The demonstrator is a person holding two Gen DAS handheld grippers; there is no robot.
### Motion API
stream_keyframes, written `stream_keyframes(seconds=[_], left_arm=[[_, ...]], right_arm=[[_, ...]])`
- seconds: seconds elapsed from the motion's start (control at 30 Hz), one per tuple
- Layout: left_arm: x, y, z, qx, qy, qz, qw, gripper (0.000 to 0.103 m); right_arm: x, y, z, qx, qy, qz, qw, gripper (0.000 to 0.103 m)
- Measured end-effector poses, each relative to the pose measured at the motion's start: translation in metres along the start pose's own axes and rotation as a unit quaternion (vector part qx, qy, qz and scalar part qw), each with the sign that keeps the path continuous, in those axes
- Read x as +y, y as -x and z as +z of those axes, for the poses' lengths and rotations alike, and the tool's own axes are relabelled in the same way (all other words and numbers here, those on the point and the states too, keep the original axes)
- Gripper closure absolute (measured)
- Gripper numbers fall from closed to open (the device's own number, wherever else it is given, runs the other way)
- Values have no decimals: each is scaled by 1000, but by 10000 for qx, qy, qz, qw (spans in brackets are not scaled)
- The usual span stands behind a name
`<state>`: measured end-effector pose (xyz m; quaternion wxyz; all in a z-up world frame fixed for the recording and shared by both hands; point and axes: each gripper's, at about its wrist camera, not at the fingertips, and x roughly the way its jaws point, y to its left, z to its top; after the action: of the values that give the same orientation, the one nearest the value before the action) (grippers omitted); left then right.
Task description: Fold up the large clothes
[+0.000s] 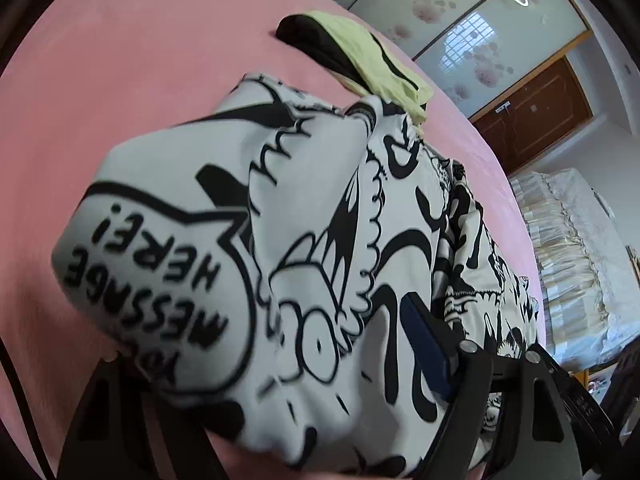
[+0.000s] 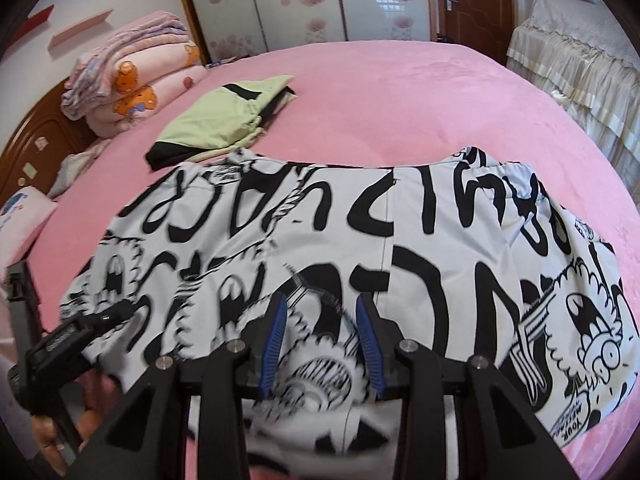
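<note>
White cotton-like garment with black cartoon print (image 2: 360,240) lies spread across the near half of the pink fleece-covered bed (image 2: 400,100), just in front of the folded pale-green and black garment (image 2: 224,120). Judgement: light, soft, floppy, no stiffness, will sag and crease when lifted; not slippery on the fleece, likely drags a little. Best holds look like the outer edges or corners of a doubled layer, pinching both layers together so the fold stays even.

Right gripper (image 2: 320,344): blue-padded fingers (image 2: 276,340) stand partly apart over the printed cloth near its front edge; a ridge of fabric sits between them, but whether the pads press on it cannot be told.

Left gripper (image 1: 260,380): fingers spread wide, a bunched lobe of the printed cloth draped over and between them. One blue pad (image 1: 424,344) shows, beside the cloth; the other finger is buried under fabric. Grip not confirmable.

Hidden: the garment's front hem is cut off below both views, its type and sleeves are unreadable, motion blur smears the print, and the left view is mostly blocked by cloth.
</note>
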<state>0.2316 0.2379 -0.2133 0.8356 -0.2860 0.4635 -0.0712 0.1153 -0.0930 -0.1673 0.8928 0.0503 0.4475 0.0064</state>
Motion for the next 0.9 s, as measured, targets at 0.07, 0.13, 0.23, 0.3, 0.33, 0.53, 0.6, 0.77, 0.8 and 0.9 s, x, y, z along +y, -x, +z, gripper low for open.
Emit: stream_keyframes(seconds=[0.07, 0.13, 0.23, 0.3, 0.33, 0.53, 0.6, 0.77, 0.8, 0.9], left_arm=[[1, 1, 5, -109, -2, 39, 9999, 47], [4, 3, 10, -189, 108, -57, 9997, 60], [-4, 9, 16, -333, -28, -56, 9994, 81], [-21, 16, 18, -482, -396, 9, 9981, 89], [-34, 23, 20, -600, -610, -39, 9963, 92], [-114, 57, 19, -968, -1527, -747, 9807, 94], [-140, 62, 15, -977, -1798, -977, 9739, 94], [-201, 67, -3, -844, -2304, -1489, 9579, 94], [-210, 65, -6, -815, -2356, -1543, 9560, 94], [-245, 59, -20, -706, -2593, -1699, 9481, 94]], right_arm=[[1, -12, 4, 33, 6, -81, 10000, 67], [3, -22, 5, 71, 55, -139, 9999, 67], [14, -39, 1, 120, 365, -320, 9987, 67], [22, -51, -7, 211, 685, -497, 9962, 67], [25, -55, -10, 221, 807, -562, 9949, 67], [20, -56, -24, 93, 864, -413, 9954, 66], [15, -53, -27, 84, 780, -262, 9966, 66], [-3, -39, -38, 103, 451, 218, 9987, 66], [-7, -35, -41, 119, 340, 355, 9987, 66], [-28, -19, -52, 189, -18, 911, 9957, 66]])
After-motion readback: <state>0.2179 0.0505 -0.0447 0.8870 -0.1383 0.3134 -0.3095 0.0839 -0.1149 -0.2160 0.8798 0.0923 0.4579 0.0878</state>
